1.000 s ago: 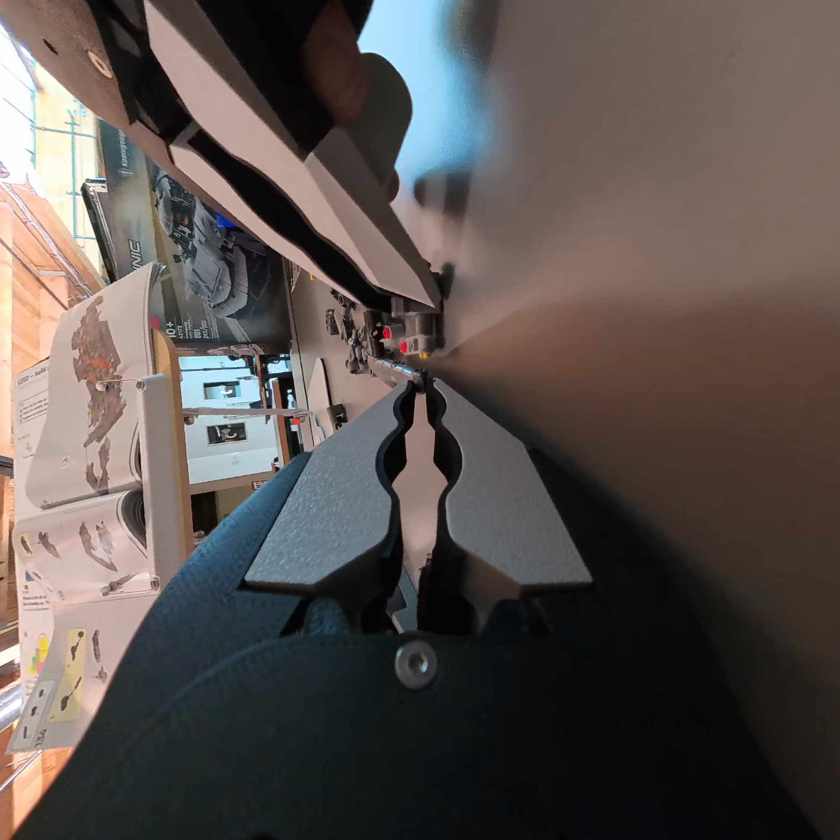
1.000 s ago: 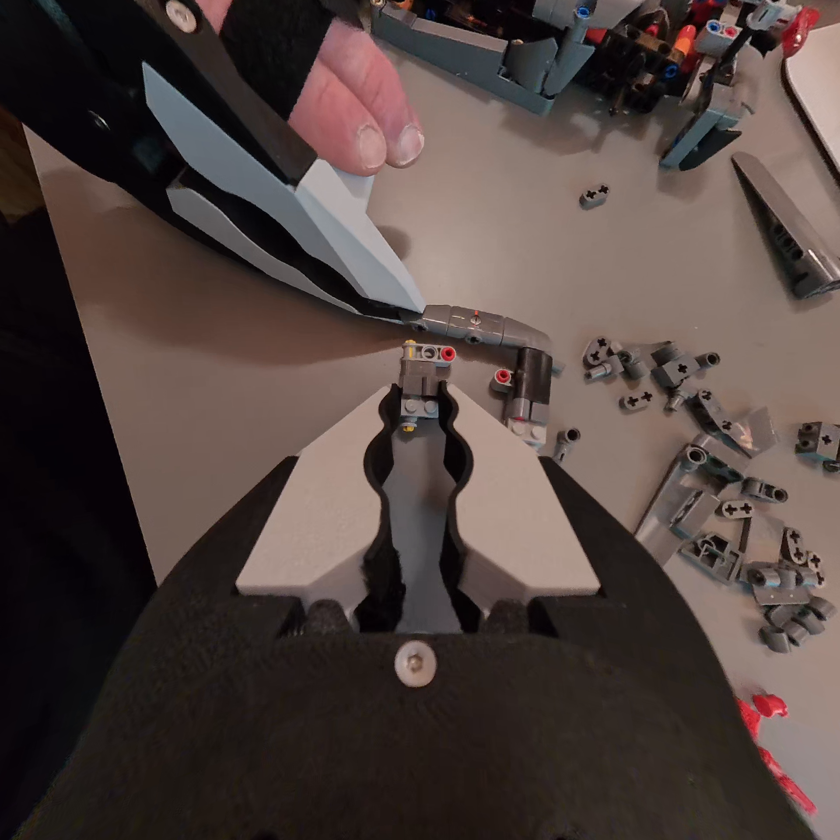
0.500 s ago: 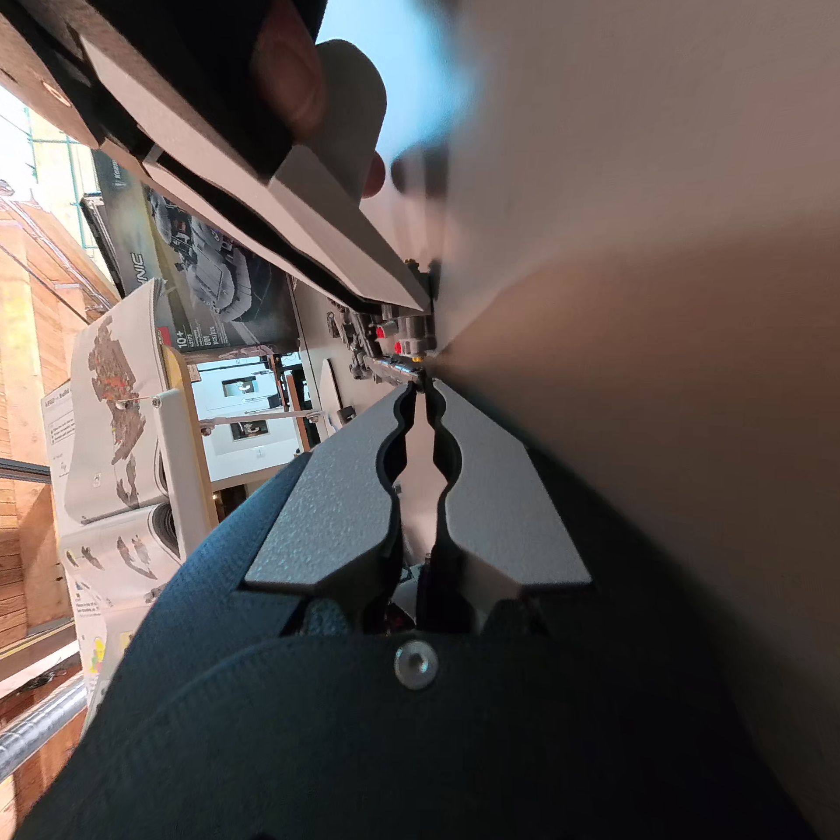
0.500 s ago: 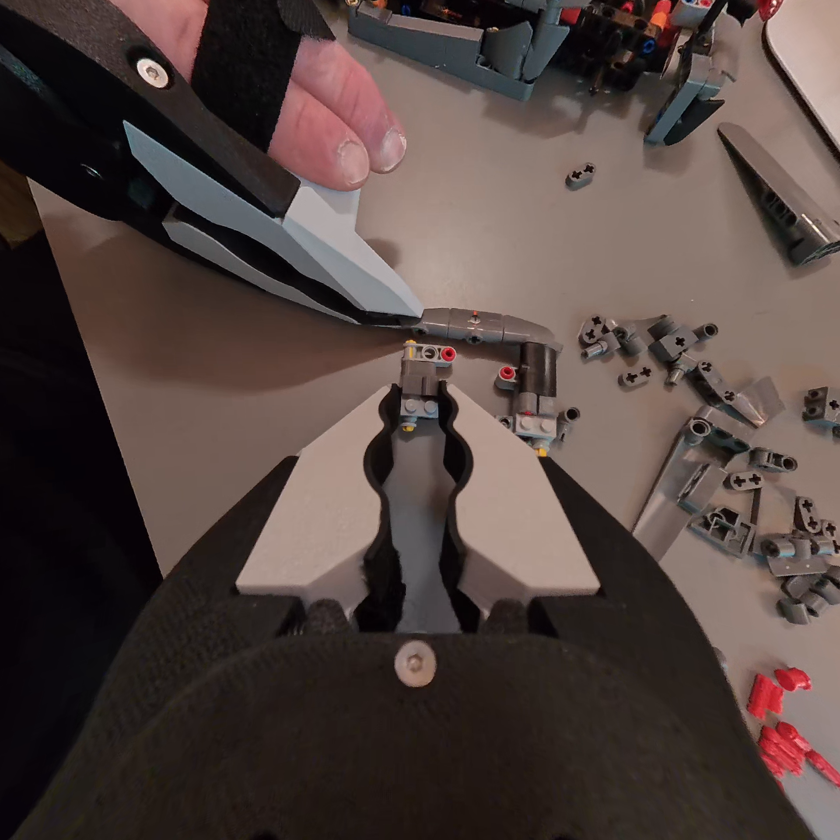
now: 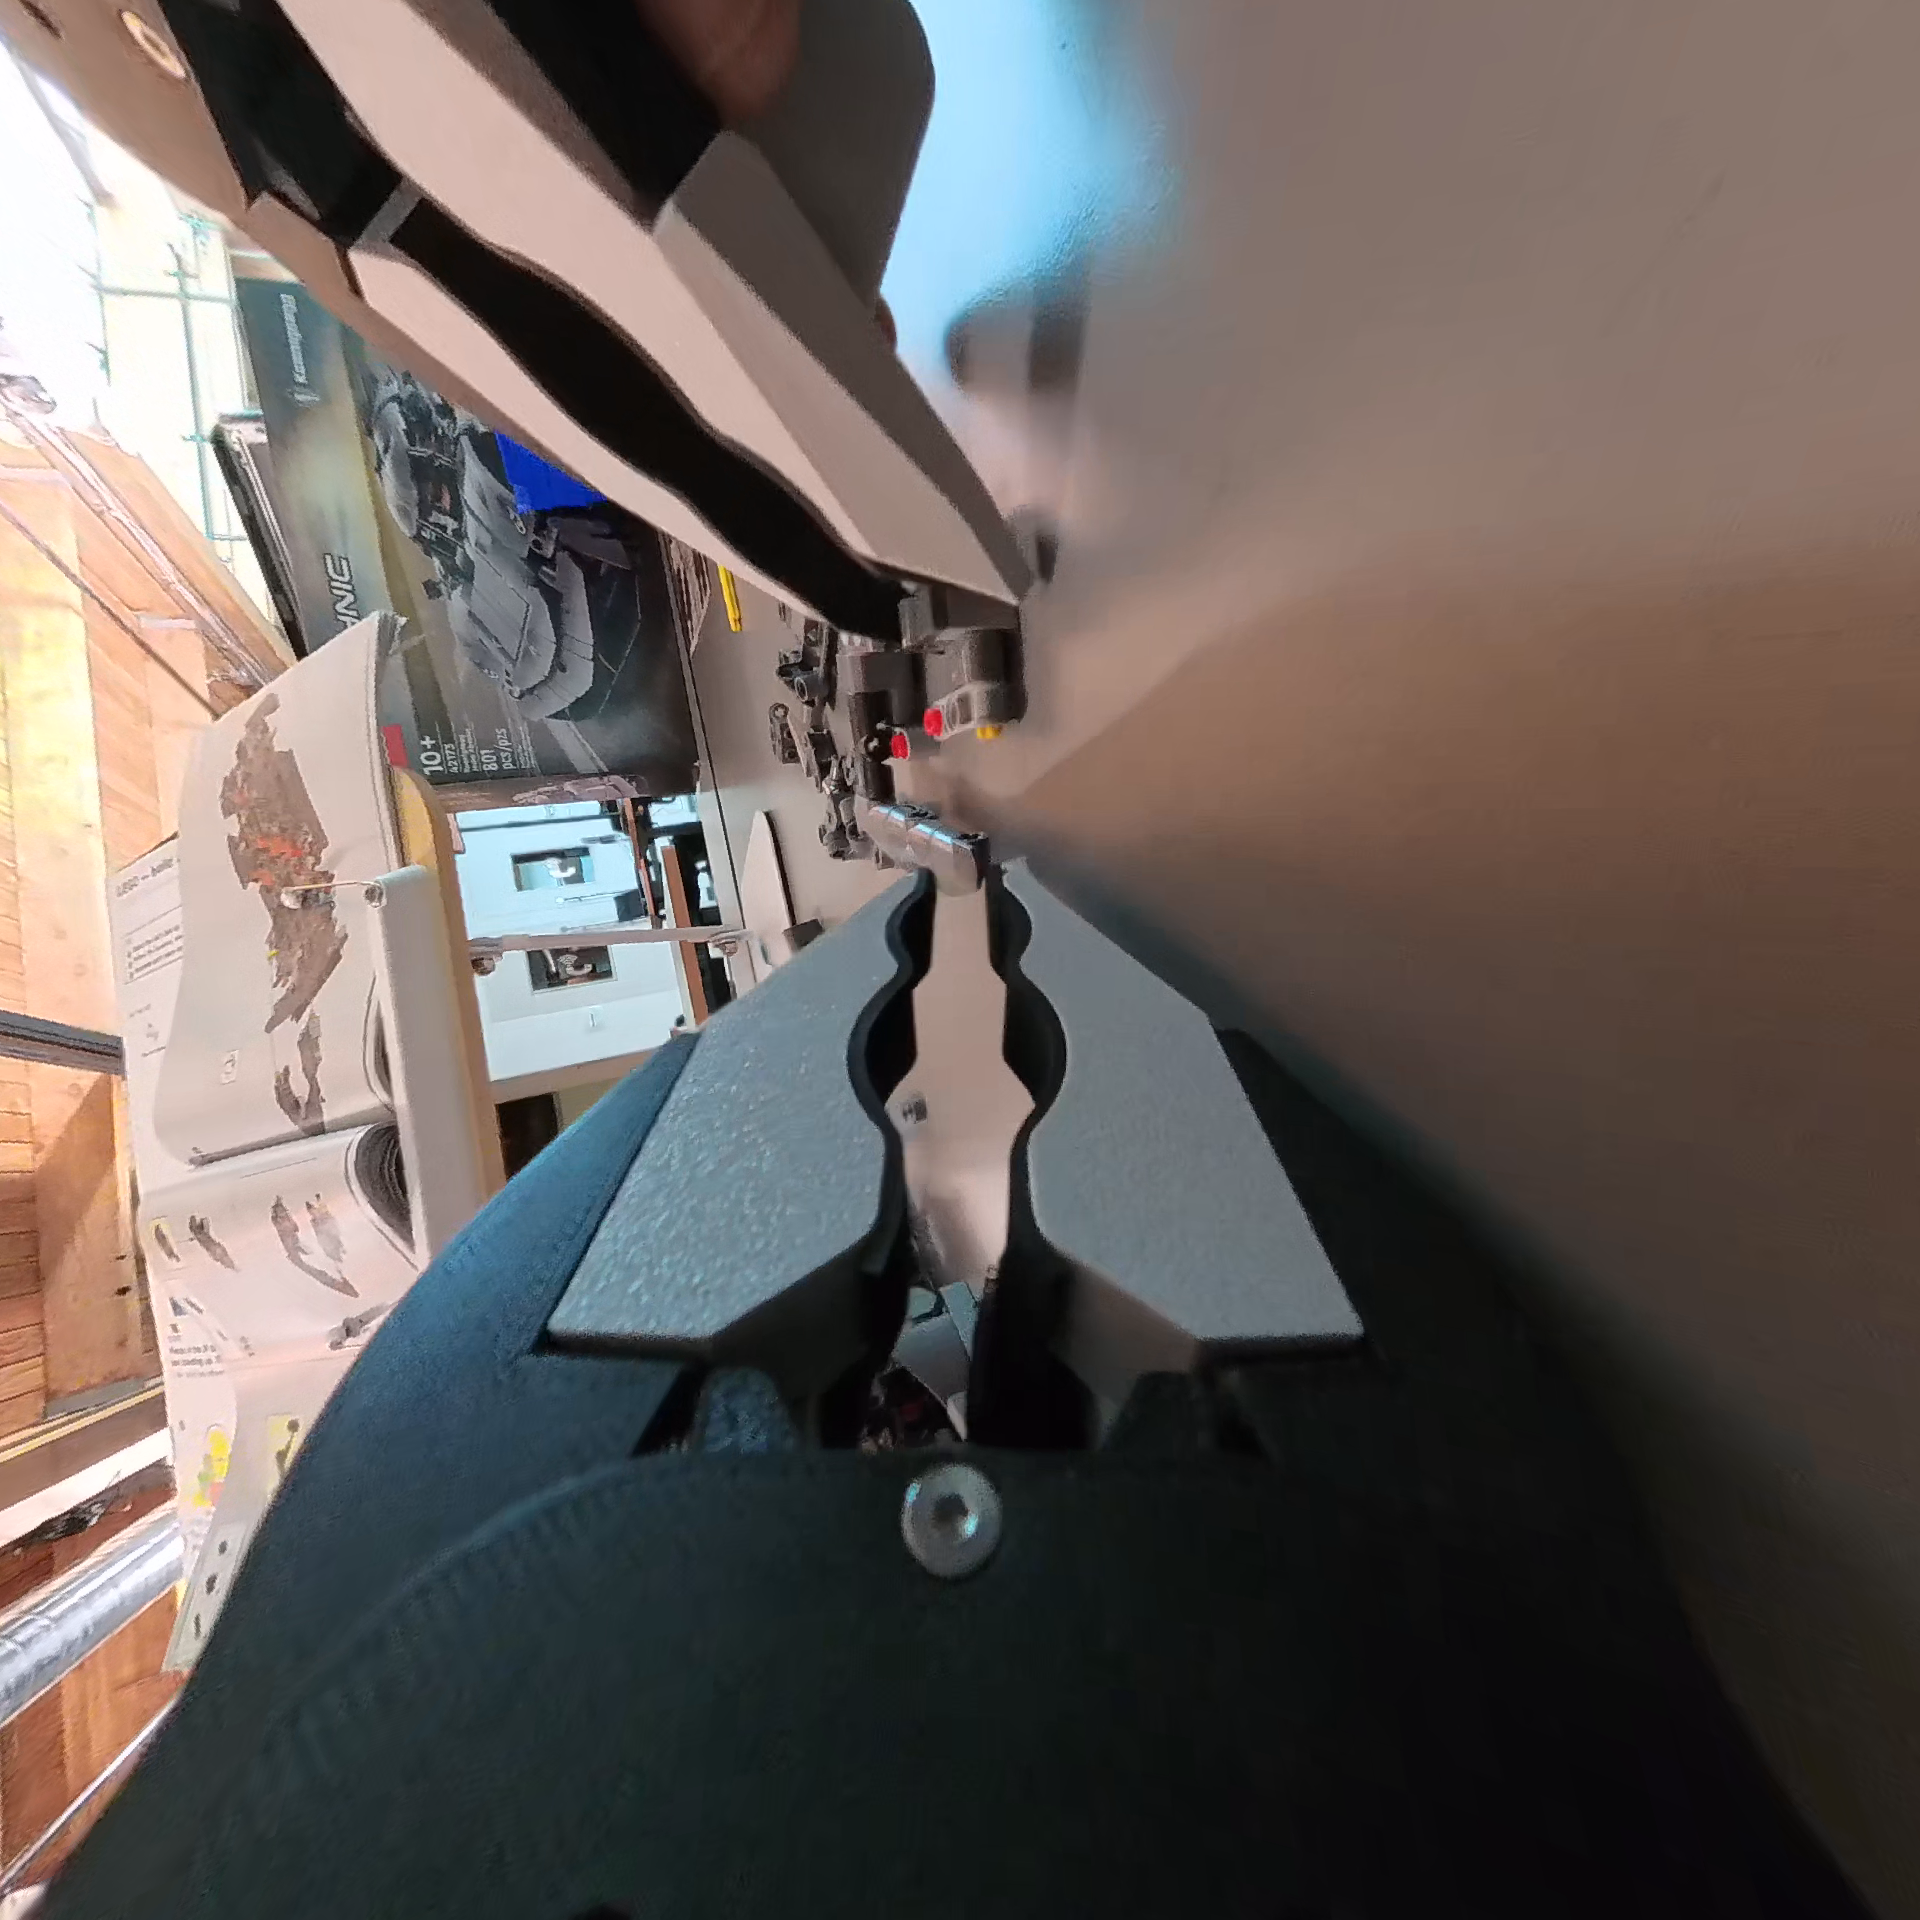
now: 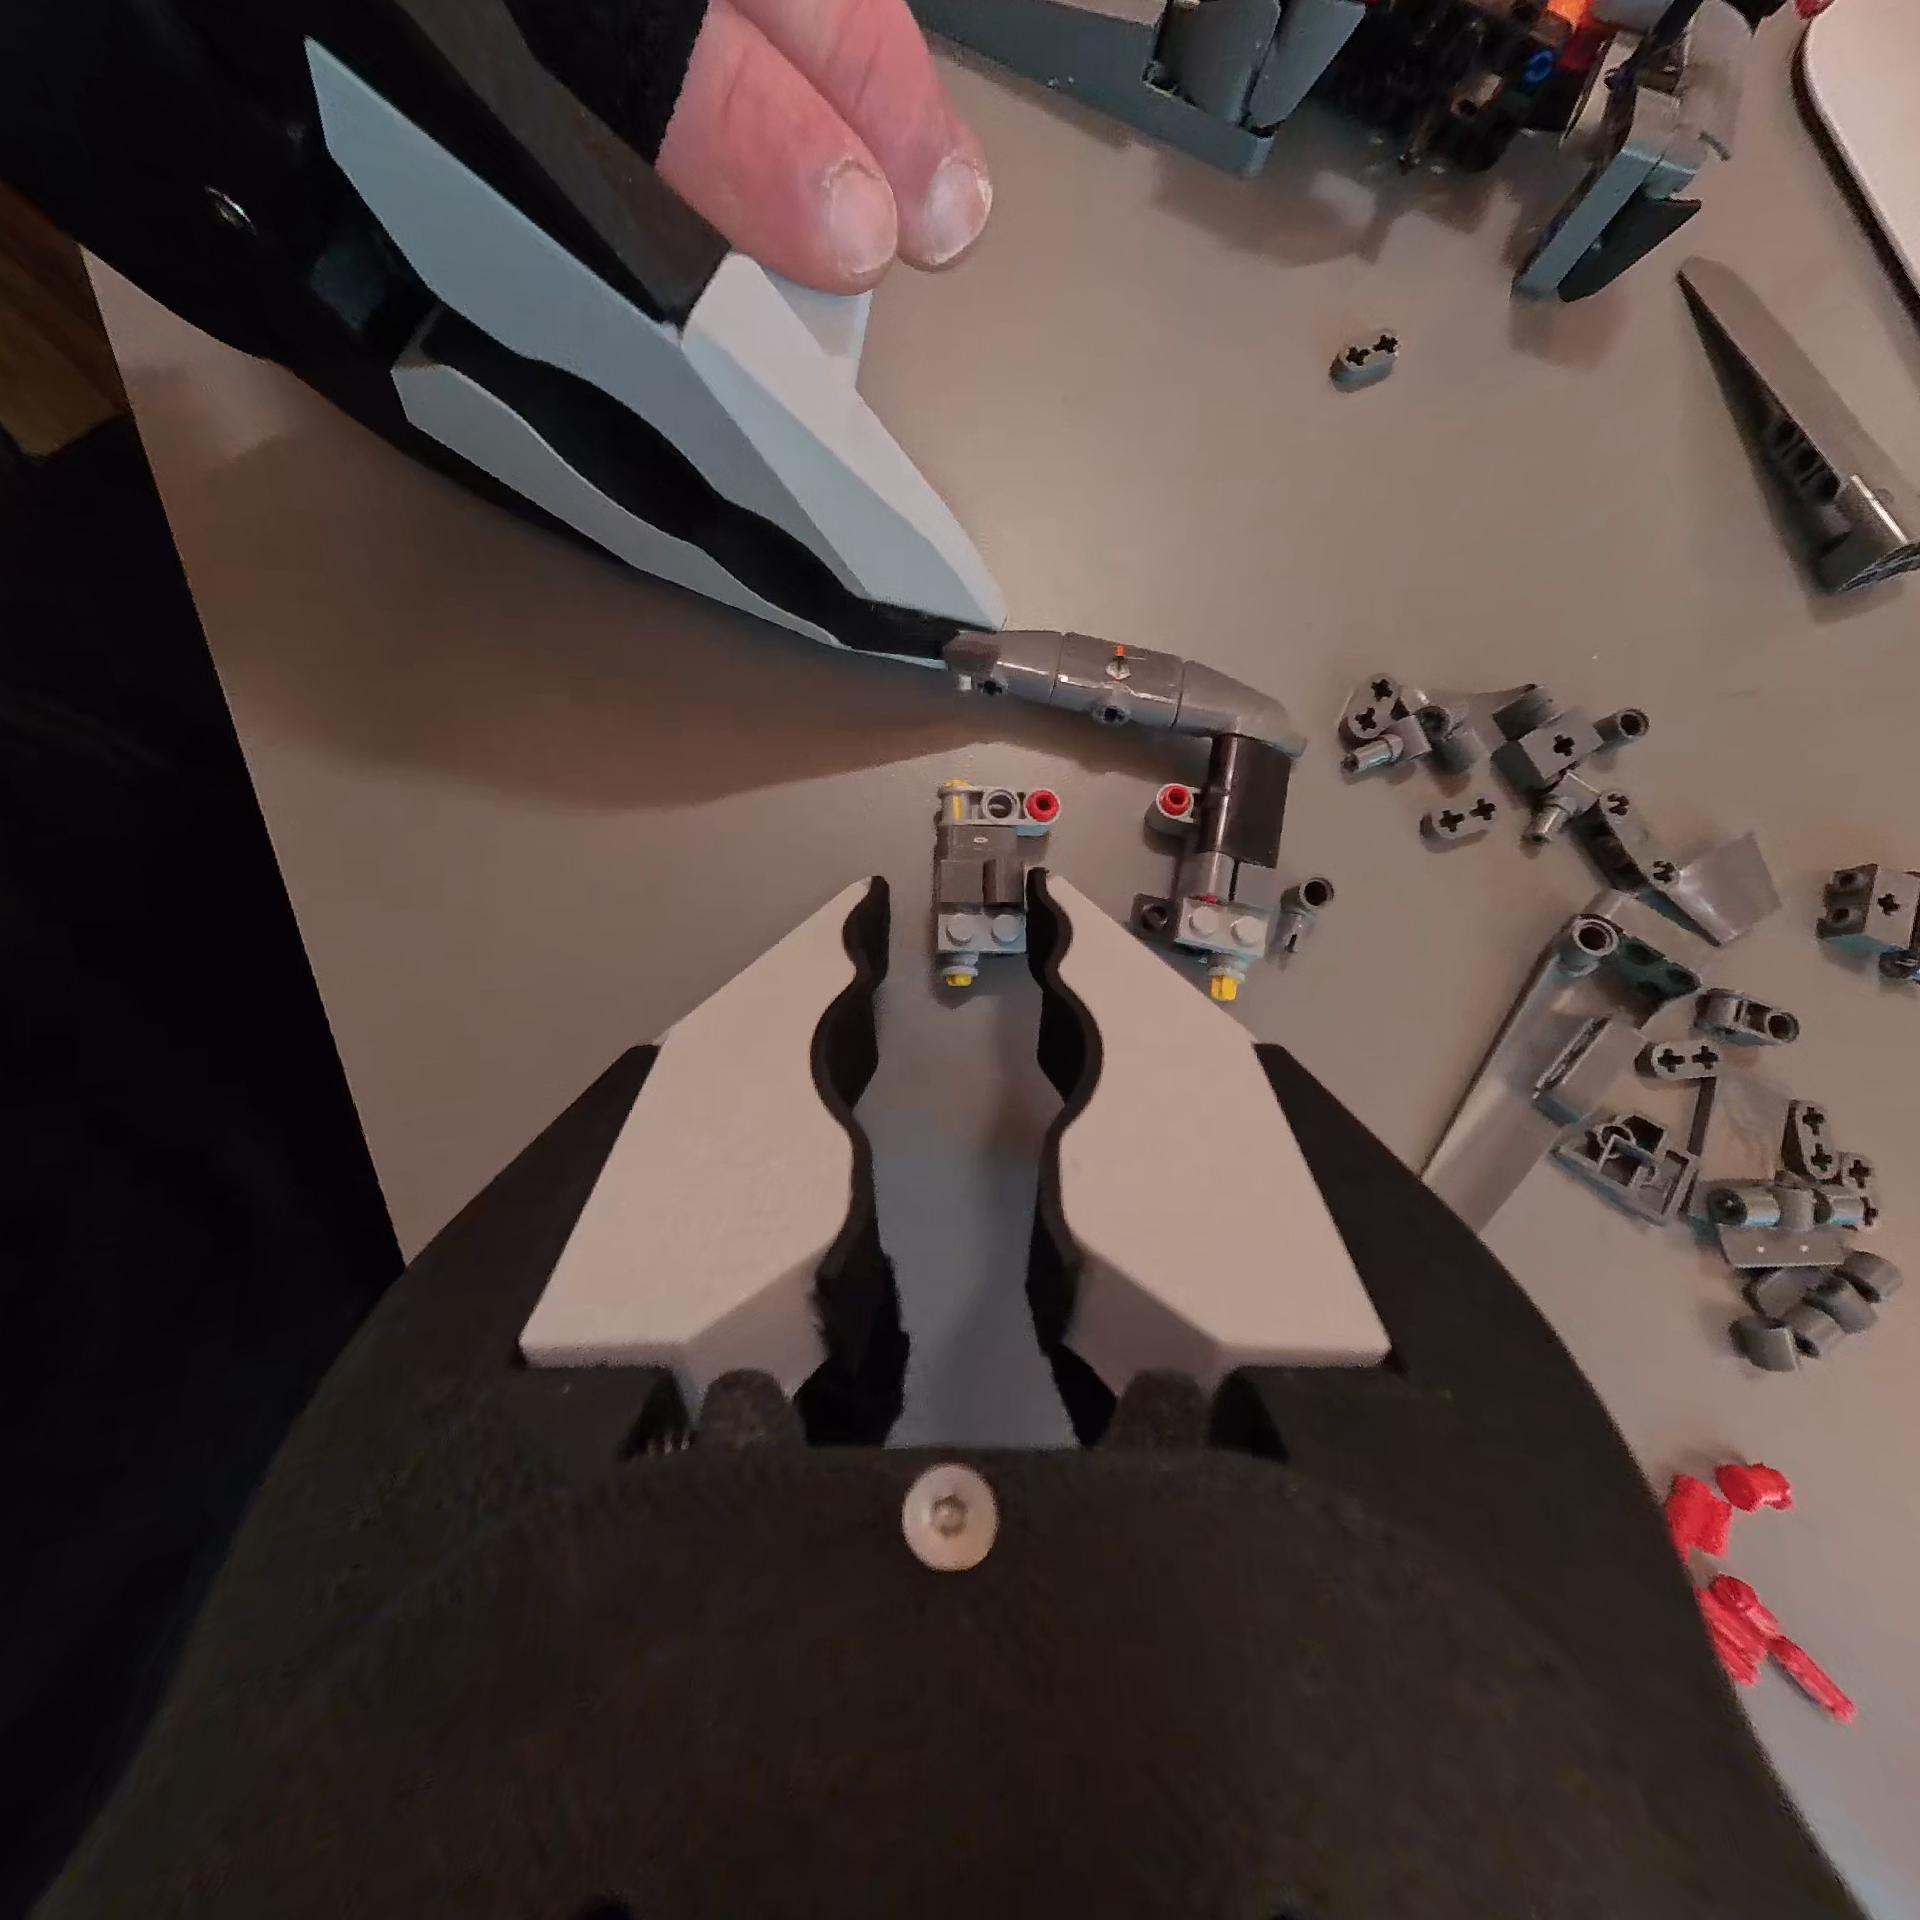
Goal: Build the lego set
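**Desk:** How many pieces are in play on the grey tabletop (image 6: 1143,468)?

**Photographer:** Two matching small grey brick blocks with red and yellow pins. One small block (image 6: 982,883) lies loose between the fingers of the right gripper (image 6: 956,894). The other (image 6: 1216,883) hangs from one long grey jointed rod with a bent end (image 6: 1122,691). Add one lone grey connector (image 6: 1363,358), one dark tapered panel (image 6: 1787,447), a scatter of grey connectors (image 6: 1662,987) too tangled to count, a clutch of red bits (image 6: 1745,1579), and one half-built grey model (image 6: 1299,62) at the far edge.

**Desk:** And the right gripper's fingers?

**Photographer:** Released. The right-hand pad touches the block's side; the left-hand one stands clear of it, with bare tabletop showing in between. The gripper points forward and down at the surface.

**Desk:** The left gripper (image 5: 956,883)?

**Photographer:** It reaches in from the upper left, lying low and slanted, a person's hand (image 6: 831,135) strapped to it with two fingertips showing. Its fingers stand narrowly apart with the rod's free end at their tips. Whether they clamp it, I cannot tell.

**Desk:** Anything behind?

**Photographer:** One dark set box (image 5: 499,623) and one open instruction booklet on a stand (image 5: 270,987), both seen from the left gripper's camera.
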`<control>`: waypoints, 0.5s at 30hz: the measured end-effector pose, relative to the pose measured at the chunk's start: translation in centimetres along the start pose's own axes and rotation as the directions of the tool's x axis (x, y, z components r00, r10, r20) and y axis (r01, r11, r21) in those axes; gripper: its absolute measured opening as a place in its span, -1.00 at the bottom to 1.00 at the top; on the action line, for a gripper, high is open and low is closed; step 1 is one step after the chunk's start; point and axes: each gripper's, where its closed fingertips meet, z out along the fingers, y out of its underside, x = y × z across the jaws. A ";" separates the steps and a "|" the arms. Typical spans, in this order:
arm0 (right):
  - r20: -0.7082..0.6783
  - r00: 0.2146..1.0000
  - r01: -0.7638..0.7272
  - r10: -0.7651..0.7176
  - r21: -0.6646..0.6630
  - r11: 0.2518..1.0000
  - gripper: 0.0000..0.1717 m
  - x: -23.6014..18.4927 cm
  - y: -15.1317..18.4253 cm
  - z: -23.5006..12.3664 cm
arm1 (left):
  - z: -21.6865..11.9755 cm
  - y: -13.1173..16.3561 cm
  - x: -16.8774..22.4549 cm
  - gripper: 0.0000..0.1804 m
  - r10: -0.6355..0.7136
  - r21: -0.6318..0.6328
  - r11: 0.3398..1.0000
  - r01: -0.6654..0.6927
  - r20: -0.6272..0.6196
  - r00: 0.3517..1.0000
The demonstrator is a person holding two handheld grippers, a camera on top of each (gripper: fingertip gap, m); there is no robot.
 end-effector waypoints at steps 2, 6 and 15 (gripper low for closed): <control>-0.006 1.000 0.005 -0.005 0.004 1.000 -0.71 0.1 -0.1 -0.2 | -0.2 0.1 -0.1 -0.86 -0.012 0.002 1.000 0.012 0.001 1.000; 0.008 1.000 0.001 -0.001 0.032 0.999 -0.68 -0.1 -0.4 -1.1 | -0.5 0.6 -0.1 -0.81 -0.037 -0.001 0.999 0.037 -0.001 0.999; -0.036 0.999 0.001 0.000 0.043 0.999 -0.68 0.4 0.0 -2.0 | -0.7 1.2 -0.3 -0.80 -0.097 0.008 0.995 0.097 -0.011 0.995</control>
